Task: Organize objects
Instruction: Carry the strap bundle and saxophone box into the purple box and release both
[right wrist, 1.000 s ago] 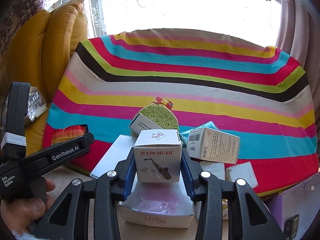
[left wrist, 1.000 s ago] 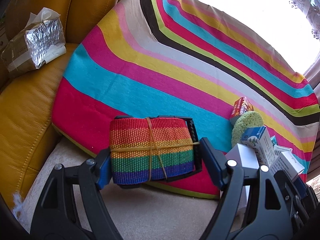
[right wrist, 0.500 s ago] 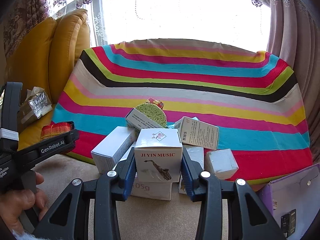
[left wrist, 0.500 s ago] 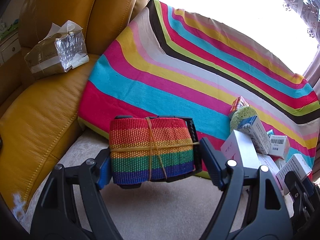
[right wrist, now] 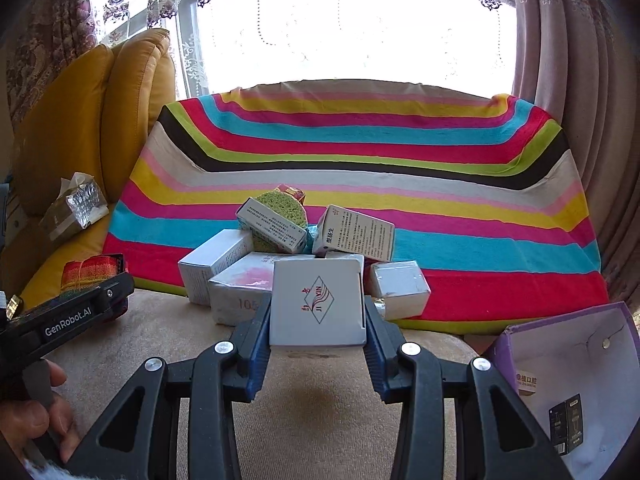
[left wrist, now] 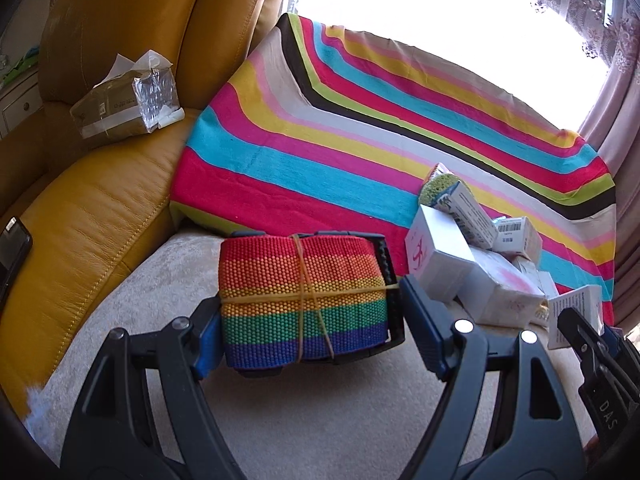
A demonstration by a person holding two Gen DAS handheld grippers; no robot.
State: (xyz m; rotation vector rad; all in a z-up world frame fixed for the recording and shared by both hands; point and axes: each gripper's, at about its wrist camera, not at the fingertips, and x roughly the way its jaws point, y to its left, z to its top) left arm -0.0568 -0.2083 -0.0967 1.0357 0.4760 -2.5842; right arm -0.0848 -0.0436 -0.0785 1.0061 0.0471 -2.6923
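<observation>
My left gripper (left wrist: 310, 312) is shut on a rolled rainbow strap (left wrist: 300, 280) tied with a yellow rubber band, a black buckle on its right side. It hangs over the beige seat cushion (left wrist: 140, 300). The right wrist view shows the same strap (right wrist: 86, 272) at far left, with a hand below it. My right gripper (right wrist: 318, 312) is shut on a white box (right wrist: 316, 300) with a red logo, top face towards the camera. Behind it sits a pile of white boxes (right wrist: 248, 288) and a green sponge (right wrist: 280, 206) on the striped cloth (right wrist: 360, 152).
An open purple box (right wrist: 560, 360) stands at the lower right. The yellow leather sofa (left wrist: 100, 220) carries a foil-wrapped package (left wrist: 128, 100) and a dark phone (left wrist: 12, 256) on the left. Curtains and a bright window fill the back.
Both grippers have drawn back from the striped cloth, each keeping its load. The pile now looks farther away. The white box has tipped, so its top face shows instead of its front.
</observation>
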